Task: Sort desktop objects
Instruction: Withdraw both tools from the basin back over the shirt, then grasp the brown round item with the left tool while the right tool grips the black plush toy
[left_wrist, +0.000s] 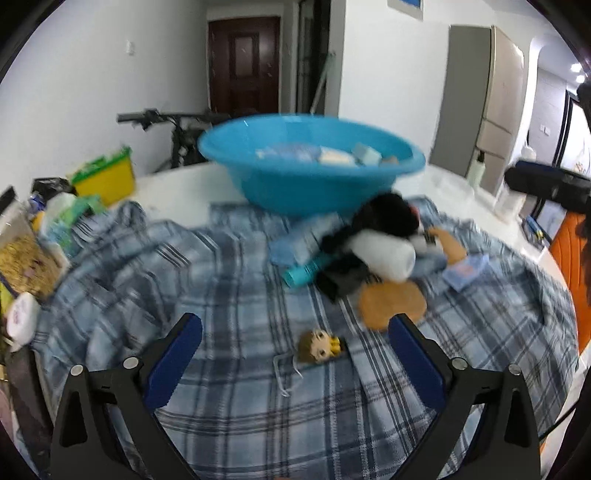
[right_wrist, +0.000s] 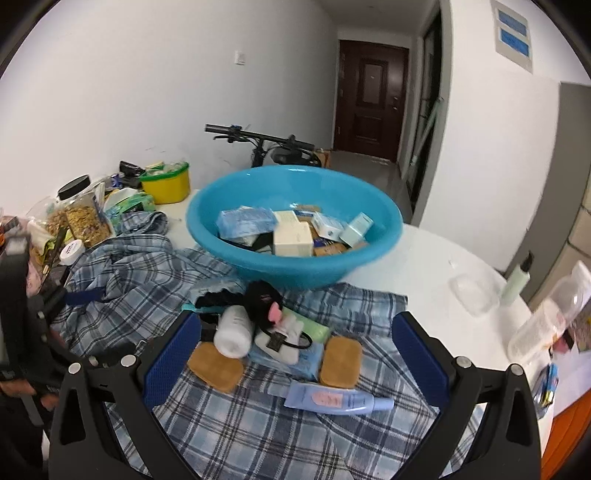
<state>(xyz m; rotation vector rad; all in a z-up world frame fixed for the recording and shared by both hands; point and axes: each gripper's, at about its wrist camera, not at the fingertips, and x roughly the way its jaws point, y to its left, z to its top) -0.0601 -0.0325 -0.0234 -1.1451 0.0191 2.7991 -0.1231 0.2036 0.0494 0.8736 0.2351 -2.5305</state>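
In the left wrist view we find the left claw (left_wrist: 294, 343) spread wide and holding nothing; a small doll head (left_wrist: 320, 344) lies on the plaid cloth (left_wrist: 229, 280) between its fingers; at one o'clock sits a blurred heap with a white bottle (left_wrist: 388, 256) and a tan pad (left_wrist: 391, 307); the blue basin (left_wrist: 295, 192) stands at twelve o'clock.

In the right wrist view the right claw (right_wrist: 296, 345) is likewise wide apart and empty; between its fingers lie the white bottle (right_wrist: 233, 332), two tan pads (right_wrist: 340, 362) and a lavender tube (right_wrist: 338, 400); the basin (right_wrist: 229, 254), at twelve o'clock on the bench (right_wrist: 424, 273), holds small boxes (right_wrist: 291, 238).
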